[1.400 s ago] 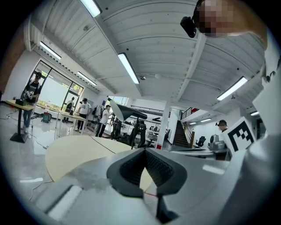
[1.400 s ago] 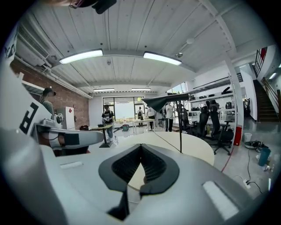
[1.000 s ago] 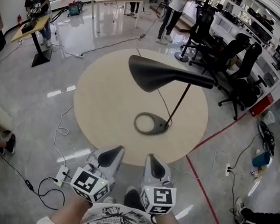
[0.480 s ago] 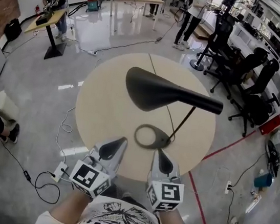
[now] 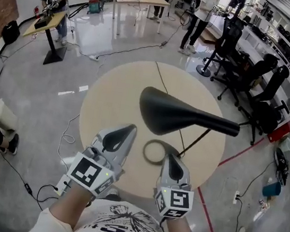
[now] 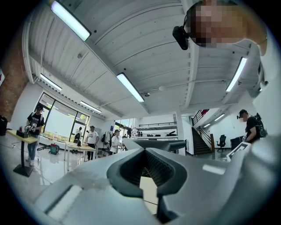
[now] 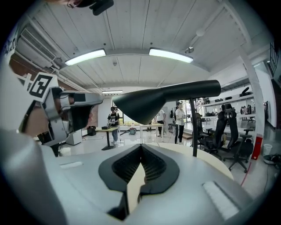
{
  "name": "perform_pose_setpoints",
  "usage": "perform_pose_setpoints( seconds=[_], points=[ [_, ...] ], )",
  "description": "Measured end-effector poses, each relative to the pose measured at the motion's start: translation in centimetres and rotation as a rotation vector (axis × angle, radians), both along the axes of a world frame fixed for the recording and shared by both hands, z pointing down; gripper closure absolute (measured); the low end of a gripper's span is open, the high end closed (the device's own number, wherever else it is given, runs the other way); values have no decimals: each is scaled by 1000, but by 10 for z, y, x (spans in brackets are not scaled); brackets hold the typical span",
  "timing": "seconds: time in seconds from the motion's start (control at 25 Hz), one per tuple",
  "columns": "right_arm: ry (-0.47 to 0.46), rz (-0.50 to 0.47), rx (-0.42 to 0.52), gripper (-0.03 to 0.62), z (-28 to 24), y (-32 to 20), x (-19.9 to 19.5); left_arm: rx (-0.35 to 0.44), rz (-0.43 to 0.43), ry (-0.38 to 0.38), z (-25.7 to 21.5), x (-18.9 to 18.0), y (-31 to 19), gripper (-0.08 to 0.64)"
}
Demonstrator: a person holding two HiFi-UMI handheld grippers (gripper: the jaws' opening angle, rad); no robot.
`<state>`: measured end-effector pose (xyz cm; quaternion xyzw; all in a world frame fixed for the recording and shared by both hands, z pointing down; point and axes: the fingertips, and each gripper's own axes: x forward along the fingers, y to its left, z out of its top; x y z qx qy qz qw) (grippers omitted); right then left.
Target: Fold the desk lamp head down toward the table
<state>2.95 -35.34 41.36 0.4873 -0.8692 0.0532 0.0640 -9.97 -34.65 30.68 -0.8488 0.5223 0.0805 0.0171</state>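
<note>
**Both tongs closed and empty, lamp head level above the round worktop**

The black desk lamp stands on the round, pale worktop (image 5: 113, 97). Its ring base (image 5: 150, 151) sits toward the near edge, and a thin stem (image 5: 197, 140) slants up and to the right from it. The lamp head (image 5: 174, 114) is a long cone that lies roughly level above the worktop. Its wide mouth points left and its narrow end runs right to where the stem joins it.

The left tongs (image 5: 130, 129) reach over the near edge of the worktop, left of the ring base and below the wide end of the lamp head. In the left gripper view the left tongs (image 6: 145, 149) have their tips together with nothing between them, and the lamp head (image 6: 172, 143) shows just beyond the tips.

The right tongs (image 5: 166, 156) point at the near right side of the ring base. From the head view it cannot be told whether they touch the ring. In the right gripper view the right tongs (image 7: 140, 146) are also closed at the tips and empty. There the lamp head (image 7: 151, 103) hangs above and ahead of them, with the stem (image 7: 193, 127) upright to the right.

Each pair of tongs carries a marker cube, left (image 5: 89, 173) and right (image 5: 173, 201). A dark cable (image 5: 159, 81) crosses the far half of the worktop. Black office chairs (image 5: 256, 88) stand to the right on the grey floor (image 5: 45, 104), which has a red line (image 5: 204, 212) on it.
</note>
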Motion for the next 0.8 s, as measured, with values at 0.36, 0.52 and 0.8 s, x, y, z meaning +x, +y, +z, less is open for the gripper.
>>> perform_pose_setpoints(
  seconds=[0.36,0.52,0.8],
  points=[
    [29,20,5,583,3,-9,-15,135,27,-84,-51,-7,-37,555],
    [38,30,8,583,3,-12,-23,130,44,-74,-54,-14,-53,555],
    [54,52,-7,583,8,-10,-24,85,79,-79,-40,-10,-62,555]
  ],
)
